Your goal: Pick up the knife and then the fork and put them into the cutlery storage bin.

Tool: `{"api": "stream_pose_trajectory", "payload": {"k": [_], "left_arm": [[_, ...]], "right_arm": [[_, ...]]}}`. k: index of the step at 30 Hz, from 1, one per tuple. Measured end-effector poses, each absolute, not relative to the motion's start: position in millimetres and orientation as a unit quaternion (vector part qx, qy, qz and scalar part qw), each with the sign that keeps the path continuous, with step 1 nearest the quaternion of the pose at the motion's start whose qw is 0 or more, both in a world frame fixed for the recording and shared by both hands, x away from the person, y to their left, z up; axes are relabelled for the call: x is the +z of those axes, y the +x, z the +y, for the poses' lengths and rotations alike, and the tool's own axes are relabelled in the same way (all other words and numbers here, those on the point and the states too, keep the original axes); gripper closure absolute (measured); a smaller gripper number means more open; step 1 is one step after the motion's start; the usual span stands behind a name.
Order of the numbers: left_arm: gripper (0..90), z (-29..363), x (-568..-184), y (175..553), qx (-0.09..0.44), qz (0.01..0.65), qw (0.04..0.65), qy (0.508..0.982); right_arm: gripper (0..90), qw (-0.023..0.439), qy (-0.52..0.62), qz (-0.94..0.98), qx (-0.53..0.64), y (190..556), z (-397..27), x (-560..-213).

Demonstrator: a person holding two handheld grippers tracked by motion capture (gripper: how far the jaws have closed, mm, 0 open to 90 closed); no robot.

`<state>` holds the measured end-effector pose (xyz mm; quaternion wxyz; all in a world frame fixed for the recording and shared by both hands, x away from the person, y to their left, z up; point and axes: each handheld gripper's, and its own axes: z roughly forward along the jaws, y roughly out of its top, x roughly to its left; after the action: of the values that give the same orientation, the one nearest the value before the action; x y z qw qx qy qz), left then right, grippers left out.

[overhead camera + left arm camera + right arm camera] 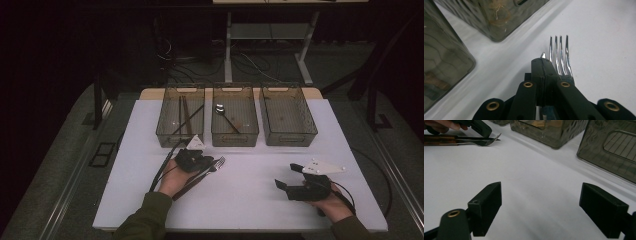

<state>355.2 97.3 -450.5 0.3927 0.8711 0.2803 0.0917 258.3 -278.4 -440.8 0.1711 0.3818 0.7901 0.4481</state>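
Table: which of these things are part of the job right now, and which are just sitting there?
In the job:
- fork, beside the shut left gripper
- knife, its tip at the jaws

Just sitting:
- right gripper, open
- left bin with chopsticks
- middle bin with spoon
- right bin

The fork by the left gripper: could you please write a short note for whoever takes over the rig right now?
Left gripper: jaws shut, low over the table. The fork lies right beside them, and a small metal tip shows past them. I cannot tell whether anything is pinched.
Right gripper: open, nothing between its jaws, near the table's front right.
Done: dark sticks are in the left bin and a spoon is in the middle bin.
Left: the right bin looks empty. The fork probably goes there.
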Motion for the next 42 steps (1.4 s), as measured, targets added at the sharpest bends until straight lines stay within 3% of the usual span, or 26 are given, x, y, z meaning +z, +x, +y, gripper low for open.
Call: {"api": "stream_pose_trajectory", "payload": {"k": [2, 17, 21, 26, 35, 42], "left_arm": [[89.7, 100, -448, 354, 0.090, 0.277, 0.392, 0.873], [50.1, 144, -425, 308, 0.076, 0.279, 0.407, 0.867], [50.4, 155, -427, 299, 0.083, 0.285, 0.392, 0.871], [57.4, 166, -431, 293, 0.086, 0.303, 0.392, 0.864], [70.1, 163, -435, 294, 0.087, 0.313, 0.382, 0.865], [73.0, 160, -440, 296, 0.081, 0.312, 0.378, 0.868]], "right_arm": [[17.9, 0.171, 0.381, 0.790, 0.448, 258, -278, -441], [17.9, 0.172, 0.380, 0.792, 0.445, 257, -277, -441], [17.9, 0.172, 0.379, 0.793, 0.444, 257, -277, -441], [17.9, 0.173, 0.378, 0.794, 0.443, 257, -277, -441], [17.9, 0.174, 0.377, 0.795, 0.442, 257, -276, -441], [17.9, 0.175, 0.375, 0.796, 0.441, 258, -276, -442]]}}
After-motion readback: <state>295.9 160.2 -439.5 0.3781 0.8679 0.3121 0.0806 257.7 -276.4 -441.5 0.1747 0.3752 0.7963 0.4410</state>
